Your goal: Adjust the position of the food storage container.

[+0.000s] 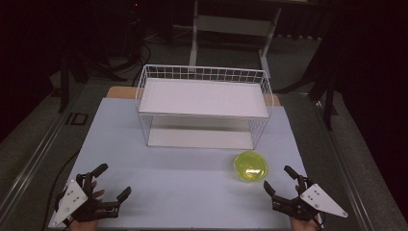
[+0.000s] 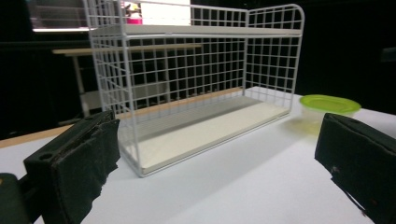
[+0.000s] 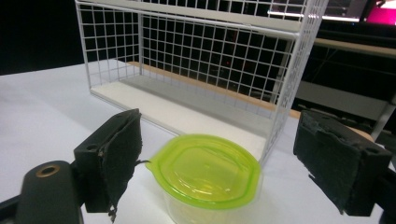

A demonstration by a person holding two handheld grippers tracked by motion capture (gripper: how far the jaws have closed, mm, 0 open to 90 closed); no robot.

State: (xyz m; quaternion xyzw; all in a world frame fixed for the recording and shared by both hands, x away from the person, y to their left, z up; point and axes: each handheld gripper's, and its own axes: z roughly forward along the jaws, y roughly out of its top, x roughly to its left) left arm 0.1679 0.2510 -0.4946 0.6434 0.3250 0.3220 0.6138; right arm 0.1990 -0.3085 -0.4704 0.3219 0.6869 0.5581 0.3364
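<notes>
R gripper (image 1: 279, 179), jaws apart & empty just short of green-lidded tub (image 1: 250, 166) beside wire rack (image 1: 204, 103), should straddle tub squarely below lid rim; L gripper (image 1: 111, 180) apart too, idle.

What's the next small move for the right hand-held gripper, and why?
Probably ease the right hand-held gripper forward around the tub. Its jaws stand open and empty, the lidded tub sits just ahead on the table, apart from them, beside the rack.
</notes>
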